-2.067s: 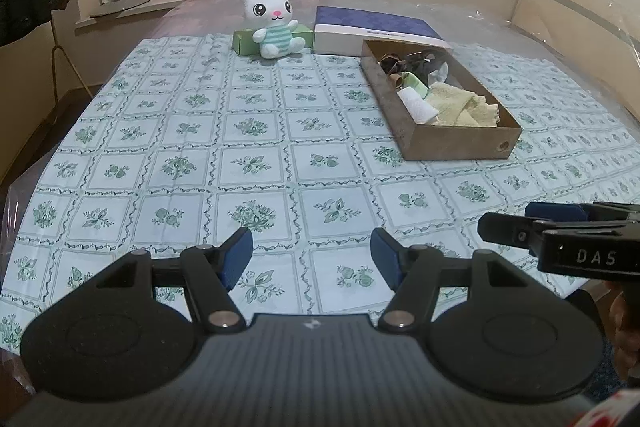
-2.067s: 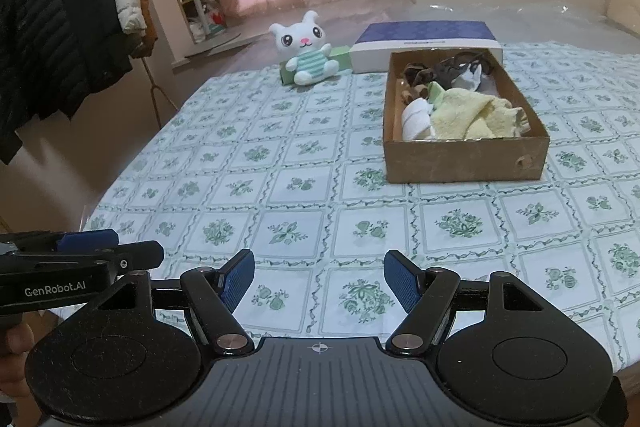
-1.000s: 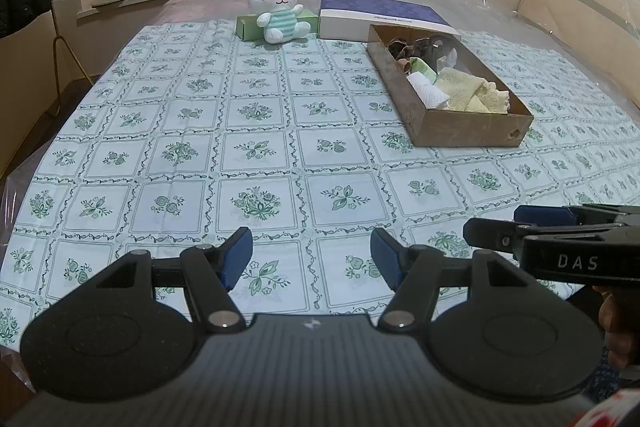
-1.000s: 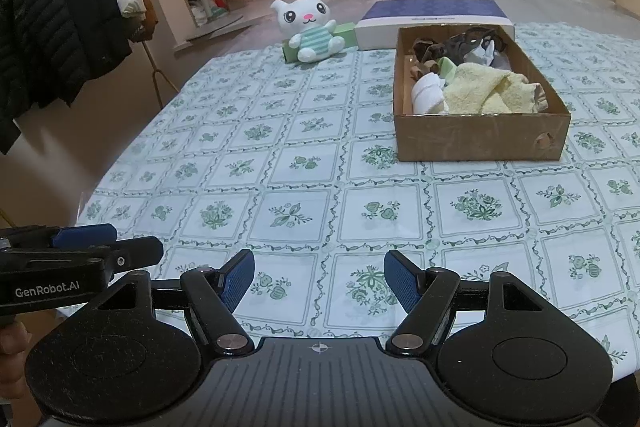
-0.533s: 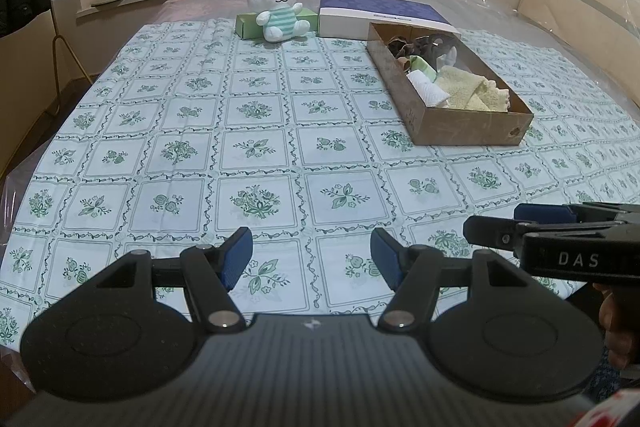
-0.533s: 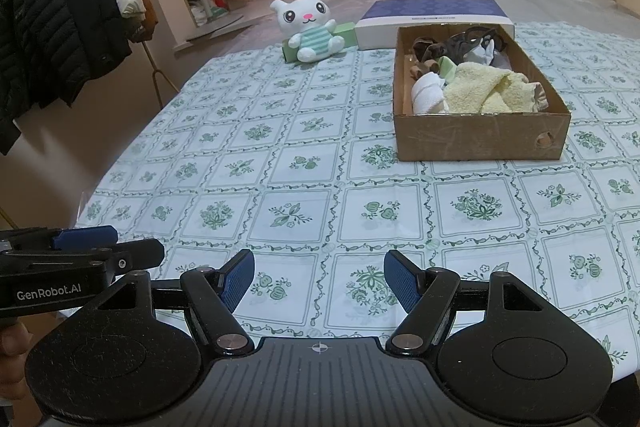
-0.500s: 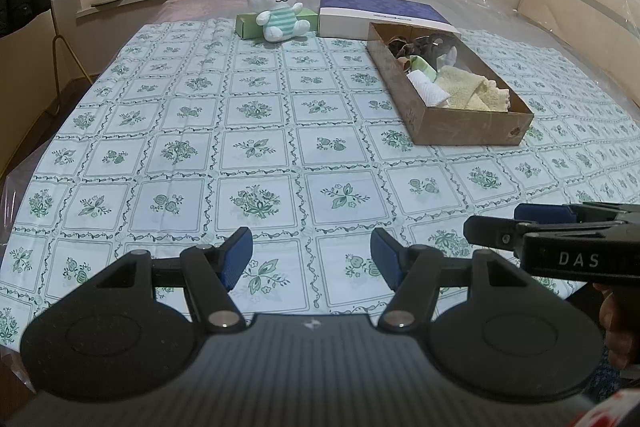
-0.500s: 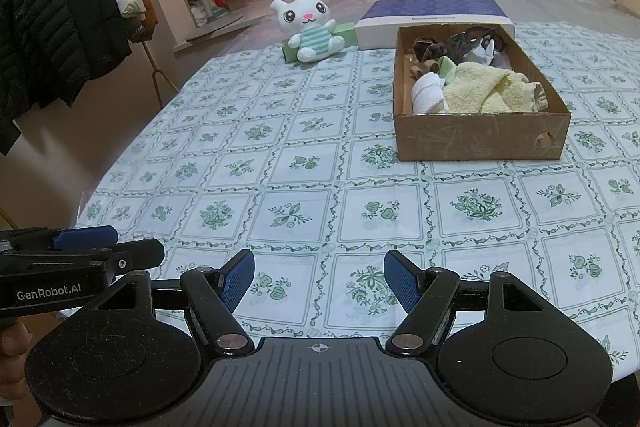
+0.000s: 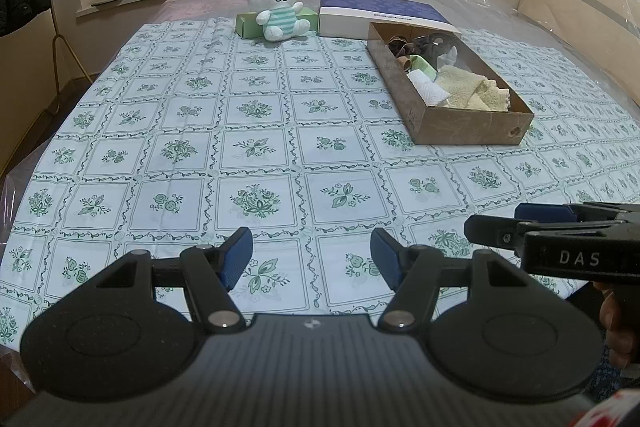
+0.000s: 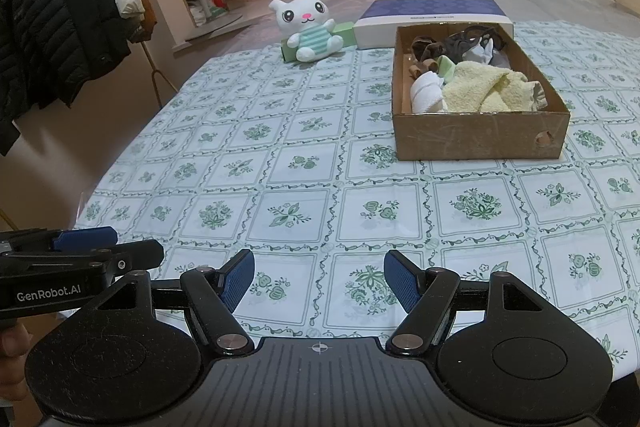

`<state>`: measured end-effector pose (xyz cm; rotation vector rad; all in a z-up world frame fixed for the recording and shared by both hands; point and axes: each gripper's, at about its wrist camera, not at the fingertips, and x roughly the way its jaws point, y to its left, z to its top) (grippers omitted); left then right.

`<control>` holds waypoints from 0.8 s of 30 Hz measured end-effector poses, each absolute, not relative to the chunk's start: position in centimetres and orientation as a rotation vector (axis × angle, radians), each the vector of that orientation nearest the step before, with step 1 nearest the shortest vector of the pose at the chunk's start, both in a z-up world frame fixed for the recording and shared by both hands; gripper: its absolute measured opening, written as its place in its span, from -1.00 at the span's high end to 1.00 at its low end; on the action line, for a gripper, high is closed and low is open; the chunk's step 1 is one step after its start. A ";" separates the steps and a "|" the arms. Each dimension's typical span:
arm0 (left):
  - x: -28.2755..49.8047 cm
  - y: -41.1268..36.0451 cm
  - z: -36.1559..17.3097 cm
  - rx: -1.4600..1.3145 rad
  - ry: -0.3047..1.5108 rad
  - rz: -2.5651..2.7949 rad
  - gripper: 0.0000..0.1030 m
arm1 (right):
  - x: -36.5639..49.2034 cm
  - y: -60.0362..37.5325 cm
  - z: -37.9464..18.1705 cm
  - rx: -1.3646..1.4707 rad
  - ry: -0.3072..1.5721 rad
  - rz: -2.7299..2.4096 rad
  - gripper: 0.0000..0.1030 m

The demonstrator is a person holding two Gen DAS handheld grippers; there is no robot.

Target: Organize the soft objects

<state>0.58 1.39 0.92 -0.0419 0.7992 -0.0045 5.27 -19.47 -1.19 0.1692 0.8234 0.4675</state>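
Tablecloth; claw lettering "DAS", "GenRobot.AI"

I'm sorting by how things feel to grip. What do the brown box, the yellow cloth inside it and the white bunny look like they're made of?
Brown box: apparently plain matte cardboard, with thin walls and a punched hole. Yellow cloth: looks like terry towelling, nubbly and crumpled. White bunny: plush fabric, probably stuffed, with rounded limbs and a striped belly.

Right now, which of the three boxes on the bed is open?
The brown cardboard box, nearest the grippers, topless with cloths showing inside. The blue-and-white box and the small green box behind the bunny are closed.
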 end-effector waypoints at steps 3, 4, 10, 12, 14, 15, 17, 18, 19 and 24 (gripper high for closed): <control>0.6 1.4 0.9 -0.042 0.798 -0.005 -0.22 | 5.3 -19.5 -1.2 0.170 0.824 0.467 -0.39; 0.6 1.4 0.9 -0.042 0.799 -0.004 -0.22 | 5.3 -19.5 -1.2 0.170 0.824 0.467 -0.39; 0.6 1.4 0.9 -0.042 0.799 -0.004 -0.22 | 5.3 -19.5 -1.2 0.170 0.824 0.467 -0.39; 0.6 1.4 0.8 -0.043 0.801 -0.003 -0.22 | 5.3 -19.5 -1.2 0.170 0.824 0.467 -0.39; 0.6 1.4 0.7 -0.042 0.802 -0.003 -0.22 | 5.3 -19.5 -1.2 0.171 0.824 0.468 -0.39; 0.6 1.4 0.7 -0.043 0.802 -0.003 -0.22 | 5.3 -19.5 -1.2 0.171 0.824 0.467 -0.39; 0.6 1.4 0.7 -0.043 0.801 -0.004 -0.22 | 5.3 -19.5 -1.2 0.170 0.824 0.468 -0.39; 0.6 1.4 0.8 -0.043 0.801 -0.003 -0.22 | 5.3 -19.5 -1.2 0.170 0.825 0.468 -0.39; 0.6 1.4 0.8 -0.043 0.801 -0.003 -0.22 | 5.3 -19.5 -1.2 0.170 0.825 0.467 -0.39; 0.6 1.4 0.8 -0.043 0.801 -0.003 -0.22 | 5.2 -19.5 -1.3 0.172 0.825 0.465 -0.39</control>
